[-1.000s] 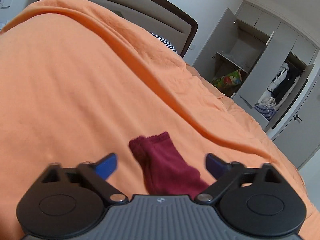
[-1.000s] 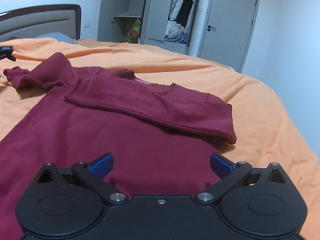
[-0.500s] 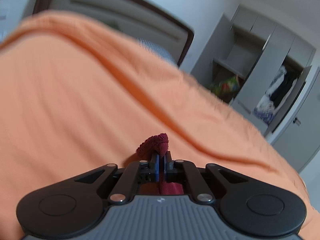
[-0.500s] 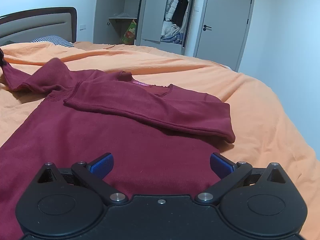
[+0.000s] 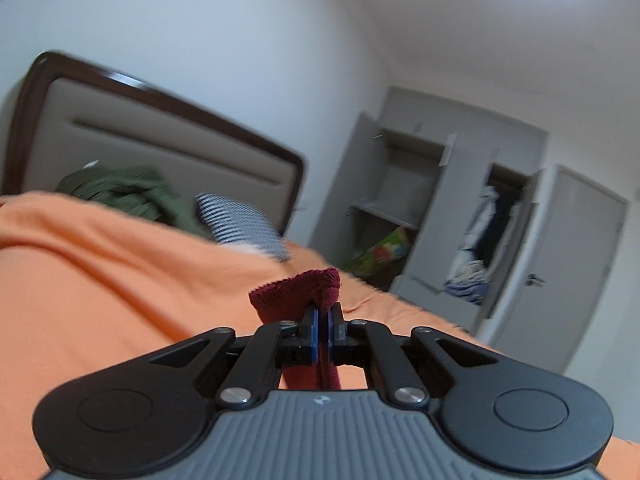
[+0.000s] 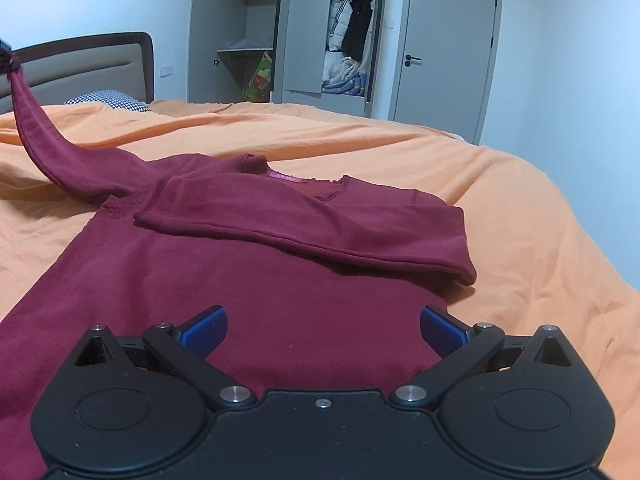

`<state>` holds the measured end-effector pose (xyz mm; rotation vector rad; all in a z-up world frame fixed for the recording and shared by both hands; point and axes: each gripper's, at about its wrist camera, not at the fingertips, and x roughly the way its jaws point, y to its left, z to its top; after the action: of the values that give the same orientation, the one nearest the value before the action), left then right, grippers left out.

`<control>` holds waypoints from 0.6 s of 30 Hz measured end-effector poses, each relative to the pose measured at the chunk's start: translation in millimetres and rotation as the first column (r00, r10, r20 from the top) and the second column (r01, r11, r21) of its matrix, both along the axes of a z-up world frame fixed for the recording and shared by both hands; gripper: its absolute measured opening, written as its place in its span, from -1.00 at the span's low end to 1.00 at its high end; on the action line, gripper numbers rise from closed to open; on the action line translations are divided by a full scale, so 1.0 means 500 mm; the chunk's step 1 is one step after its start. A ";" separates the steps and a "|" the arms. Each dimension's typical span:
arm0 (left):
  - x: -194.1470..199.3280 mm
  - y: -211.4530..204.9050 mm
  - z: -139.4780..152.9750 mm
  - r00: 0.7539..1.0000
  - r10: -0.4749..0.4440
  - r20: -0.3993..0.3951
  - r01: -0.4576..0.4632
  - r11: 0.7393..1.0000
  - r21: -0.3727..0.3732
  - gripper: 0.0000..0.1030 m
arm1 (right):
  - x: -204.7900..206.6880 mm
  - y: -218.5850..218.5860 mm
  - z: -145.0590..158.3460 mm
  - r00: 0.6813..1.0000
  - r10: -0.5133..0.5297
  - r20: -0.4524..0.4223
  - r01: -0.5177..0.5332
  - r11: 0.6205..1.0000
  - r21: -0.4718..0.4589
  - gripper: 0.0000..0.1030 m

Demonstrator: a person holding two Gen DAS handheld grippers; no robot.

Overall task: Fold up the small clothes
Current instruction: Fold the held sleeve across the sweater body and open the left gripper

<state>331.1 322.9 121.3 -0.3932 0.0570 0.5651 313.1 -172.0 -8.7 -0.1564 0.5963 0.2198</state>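
Note:
A maroon sweater (image 6: 248, 280) lies flat on the orange bedspread (image 6: 500, 200), its right sleeve (image 6: 320, 224) folded across the chest. Its left sleeve (image 6: 44, 140) rises off the bed toward the upper left. In the left wrist view my left gripper (image 5: 322, 322) is shut on that sleeve's cuff (image 5: 296, 294), which bunches above the blue pads. My left gripper (image 6: 5, 58) shows as a dark tip at the far left edge of the right wrist view. My right gripper (image 6: 322, 326) hovers open over the sweater's lower body, nothing between its fingers.
A padded headboard (image 5: 160, 140) stands at the bed's far end, with a green garment (image 5: 128, 196) and a checked pillow (image 5: 244, 220) below it. Open wardrobe (image 6: 320, 32) doors and a grey door (image 6: 444, 40) stand beyond the bed.
My left gripper shut on the left sleeve's cuff and has lifted it up off the bed. The right gripper has stayed open over the sweater's body.

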 end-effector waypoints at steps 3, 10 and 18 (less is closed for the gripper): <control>0.014 -0.075 0.035 0.995 -0.089 0.043 0.087 0.995 0.050 -0.94 | -0.005 -0.012 0.003 1.000 -0.015 0.005 0.015 1.000 0.012 0.99; 0.060 -0.288 0.091 0.938 -0.343 0.051 0.330 0.928 0.175 -0.93 | -0.016 -0.050 0.006 0.998 -0.063 0.016 0.062 0.997 0.056 0.99; 0.135 -0.524 0.025 0.813 -0.581 -0.044 0.577 0.792 0.201 -0.93 | -0.033 -0.109 0.003 0.991 -0.133 0.013 0.132 0.987 0.088 0.99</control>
<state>398.5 60.9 133.8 -0.1593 0.0948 -0.0492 296.6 -226.5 -7.4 -0.0338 0.5754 0.1152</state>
